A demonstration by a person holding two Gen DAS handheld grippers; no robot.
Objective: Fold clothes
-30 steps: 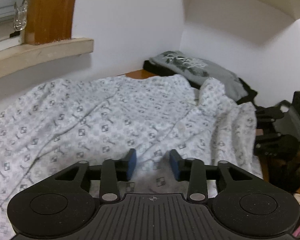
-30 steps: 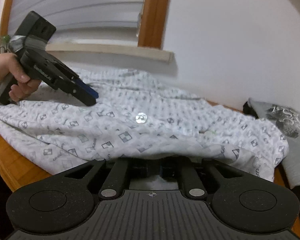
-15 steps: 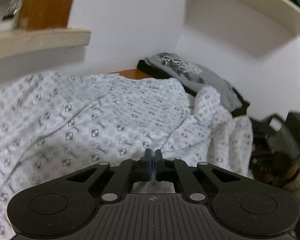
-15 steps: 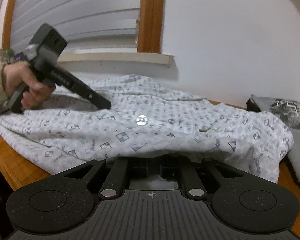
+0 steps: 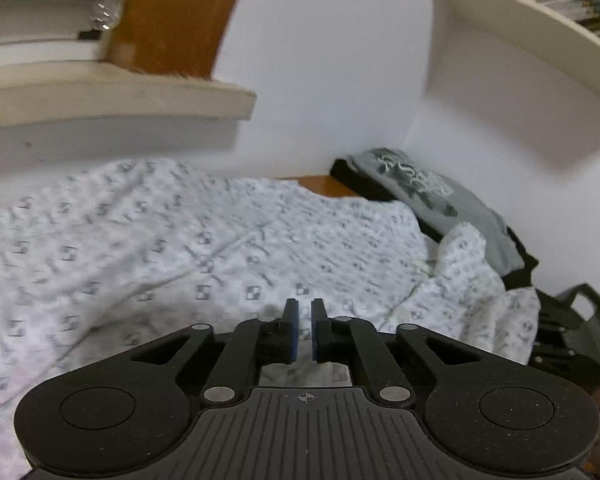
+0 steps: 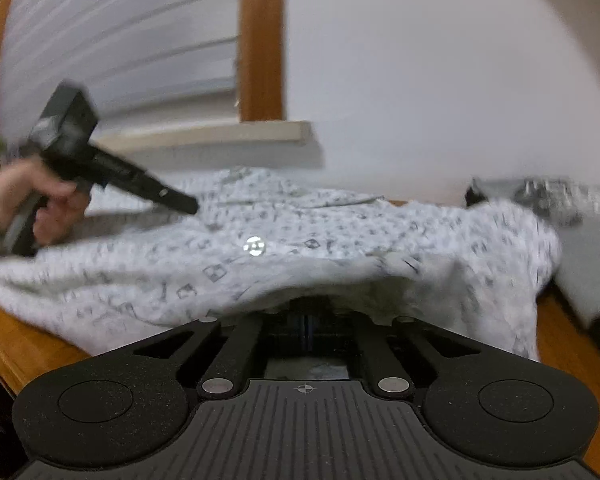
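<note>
The white patterned shirt (image 5: 228,248) lies spread over the wooden table (image 6: 8,336). The left gripper (image 5: 304,330) hovers just above it, its jaws opening with only a narrow gap and nothing between them. The right gripper (image 6: 306,320) is closed tight, pinching the shirt's near edge, which drapes over its fingers.

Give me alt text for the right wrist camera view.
The right gripper is shut on the near edge of a white patterned shirt spread over a wooden table. At left, a hand holds the left gripper over the shirt.
</note>
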